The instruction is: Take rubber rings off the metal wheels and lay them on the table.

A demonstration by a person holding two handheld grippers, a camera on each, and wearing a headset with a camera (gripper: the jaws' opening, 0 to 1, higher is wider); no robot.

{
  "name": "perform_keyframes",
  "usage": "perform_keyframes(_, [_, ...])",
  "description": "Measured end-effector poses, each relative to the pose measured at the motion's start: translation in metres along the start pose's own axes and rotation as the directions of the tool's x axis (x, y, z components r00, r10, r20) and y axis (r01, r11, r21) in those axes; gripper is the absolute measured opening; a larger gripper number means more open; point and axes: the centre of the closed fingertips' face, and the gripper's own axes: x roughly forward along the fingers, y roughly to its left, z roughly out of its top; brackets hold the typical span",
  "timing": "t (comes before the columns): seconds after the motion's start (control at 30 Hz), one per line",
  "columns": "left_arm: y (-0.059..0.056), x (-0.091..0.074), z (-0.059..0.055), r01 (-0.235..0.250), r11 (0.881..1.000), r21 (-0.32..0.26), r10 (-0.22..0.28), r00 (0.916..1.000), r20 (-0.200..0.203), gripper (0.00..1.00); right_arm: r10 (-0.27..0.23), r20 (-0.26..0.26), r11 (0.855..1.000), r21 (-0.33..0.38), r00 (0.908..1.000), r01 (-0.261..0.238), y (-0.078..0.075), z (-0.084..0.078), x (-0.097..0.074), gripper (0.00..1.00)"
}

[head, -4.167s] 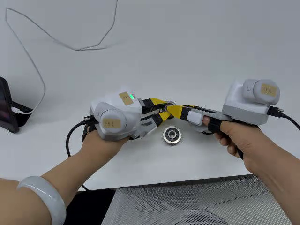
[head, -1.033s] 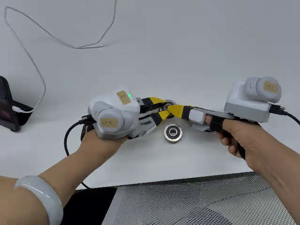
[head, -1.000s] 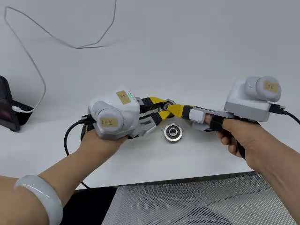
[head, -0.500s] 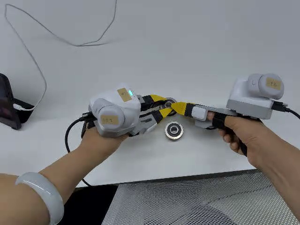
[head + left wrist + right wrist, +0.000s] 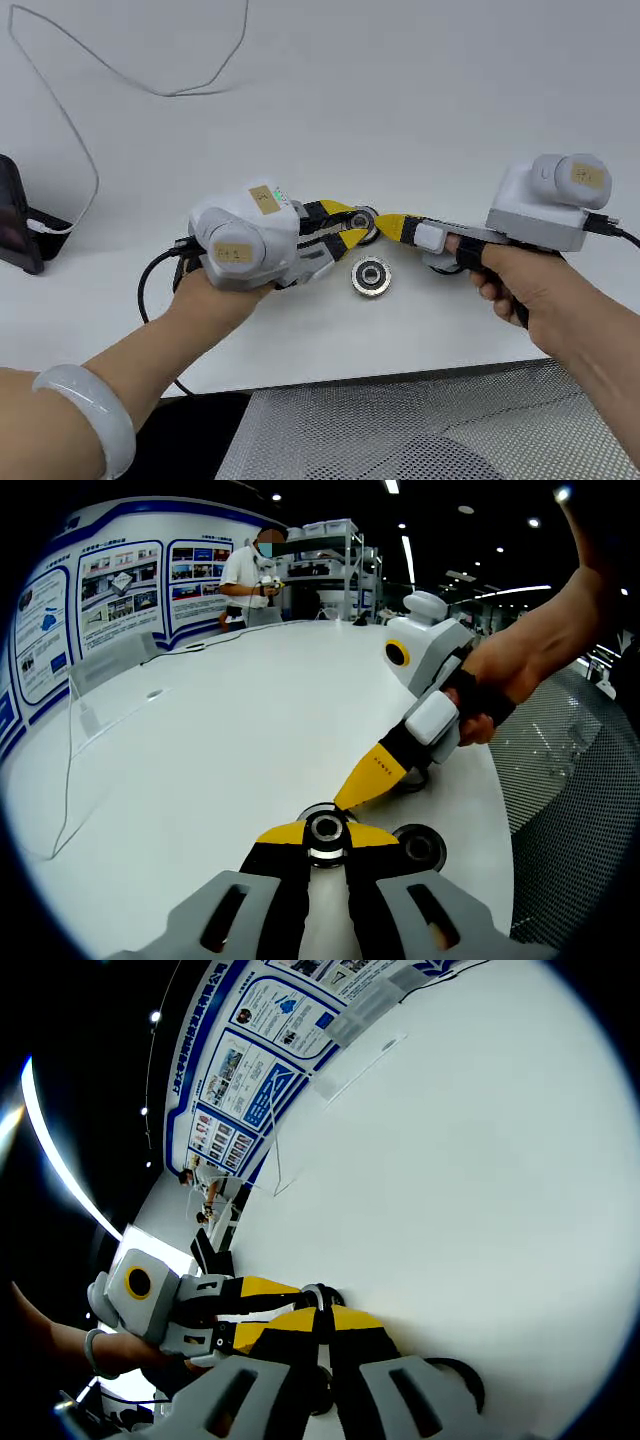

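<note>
The left gripper [image 5: 346, 224] is clenched on a metal wheel [image 5: 364, 219], which is held over the white table [image 5: 430, 90]. This wheel is seen as silver with a round hub and a dark rim. Just below it a second wheel [image 5: 371, 276] is laid flat on the table, a dark rubber ring [image 5: 371, 293] around it. The right gripper [image 5: 384, 224] is pressed closed, its yellow tips set at the held wheel's rim. Whether anything is pinched there cannot be told.

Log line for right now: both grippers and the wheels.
left gripper: shut on metal wheel | right gripper: shut, tip at that wheel's rim | second wheel: flat on table
</note>
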Motion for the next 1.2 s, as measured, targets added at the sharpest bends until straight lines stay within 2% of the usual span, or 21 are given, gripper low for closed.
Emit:
perform_keyframes(0.67, [0.0007, 0.0, -0.0009, -0.002, 1.0, 0.0, 0.002, 1.0, 0.001, 0.13, -0.013, 0.001, 0.999, -0.032, 0.9999, 0.013, 0.0019, 0.001, -0.0021, 0.02])
perform_keyframes(1.2, [0.0009, -0.0002, -0.0012, -0.003, 1.0, 0.0, 0.003, 1.0, 0.002, 0.13, 0.001, -0.002, 1.0, -0.03, 1.0, -0.001, 0.0079, 0.001, -0.0011, 0.01])
